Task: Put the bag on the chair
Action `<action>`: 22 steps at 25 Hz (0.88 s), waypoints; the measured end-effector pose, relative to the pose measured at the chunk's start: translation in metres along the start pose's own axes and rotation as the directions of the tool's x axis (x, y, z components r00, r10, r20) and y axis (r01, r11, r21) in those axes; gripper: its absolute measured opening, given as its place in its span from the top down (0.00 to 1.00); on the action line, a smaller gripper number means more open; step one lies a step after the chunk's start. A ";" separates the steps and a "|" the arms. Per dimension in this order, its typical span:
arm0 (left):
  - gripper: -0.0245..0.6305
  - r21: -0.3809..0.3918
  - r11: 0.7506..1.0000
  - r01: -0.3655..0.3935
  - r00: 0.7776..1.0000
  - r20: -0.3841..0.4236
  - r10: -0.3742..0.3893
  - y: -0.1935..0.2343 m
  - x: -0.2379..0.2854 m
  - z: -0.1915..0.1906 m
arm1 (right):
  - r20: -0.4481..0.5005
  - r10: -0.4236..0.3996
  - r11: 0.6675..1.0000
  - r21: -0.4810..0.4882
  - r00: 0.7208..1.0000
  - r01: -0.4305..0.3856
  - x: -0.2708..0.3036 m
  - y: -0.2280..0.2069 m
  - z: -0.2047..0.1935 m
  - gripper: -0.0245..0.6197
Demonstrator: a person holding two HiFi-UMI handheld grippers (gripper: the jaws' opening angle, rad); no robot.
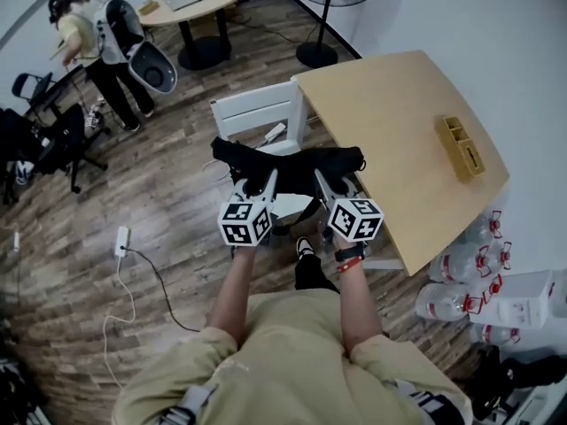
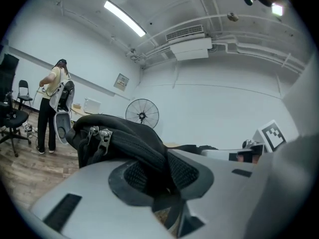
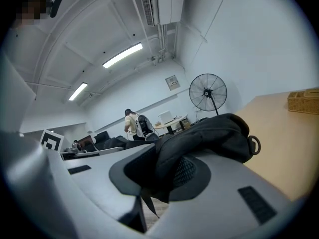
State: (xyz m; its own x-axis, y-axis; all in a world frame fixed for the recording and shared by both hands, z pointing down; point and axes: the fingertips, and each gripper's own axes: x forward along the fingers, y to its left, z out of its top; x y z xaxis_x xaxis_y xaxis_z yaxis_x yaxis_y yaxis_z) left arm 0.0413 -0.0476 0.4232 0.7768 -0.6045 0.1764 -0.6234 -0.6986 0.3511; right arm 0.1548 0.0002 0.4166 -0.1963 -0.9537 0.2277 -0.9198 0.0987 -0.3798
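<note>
Both my claws are clamped narrowly on the black bag (image 1: 292, 162), the left claw (image 1: 268, 184) at its zipper end and the right claw (image 1: 322, 186) at the other. The bag stretches between them over the white chair (image 1: 257, 109), just beside the wooden table (image 1: 399, 122) corner.

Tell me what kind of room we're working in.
Probably an office or lab workroom: black office chairs, a pedestal fan, and a ceiling air-conditioning unit beside strip lights.
</note>
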 end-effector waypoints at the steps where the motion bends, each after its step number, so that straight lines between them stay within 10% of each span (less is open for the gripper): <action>1: 0.80 -0.009 1.000 -0.026 1.000 0.006 0.026 0.005 0.009 0.003 | -0.015 0.024 1.000 -0.001 1.000 -0.024 0.012 -0.007 0.005 0.84; 15: 0.80 -0.165 0.922 -0.351 0.936 -0.047 0.348 0.072 0.076 -0.013 | -0.253 0.269 0.963 0.047 0.929 -0.266 0.138 -0.057 0.000 0.84; 22: 0.80 -0.243 0.871 -0.426 0.904 -0.149 0.401 0.105 0.076 -0.049 | -0.348 0.290 0.957 0.132 0.892 -0.259 0.170 -0.063 -0.044 0.84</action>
State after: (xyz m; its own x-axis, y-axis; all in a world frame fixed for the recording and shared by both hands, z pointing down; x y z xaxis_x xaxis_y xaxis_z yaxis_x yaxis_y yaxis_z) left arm 0.0393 -0.1487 0.5186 0.4655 -0.7697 0.4369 -0.8527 -0.2577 0.4545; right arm 0.1645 -0.1557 0.5192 -0.5596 -0.7231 0.4049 -0.7844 0.3045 -0.5404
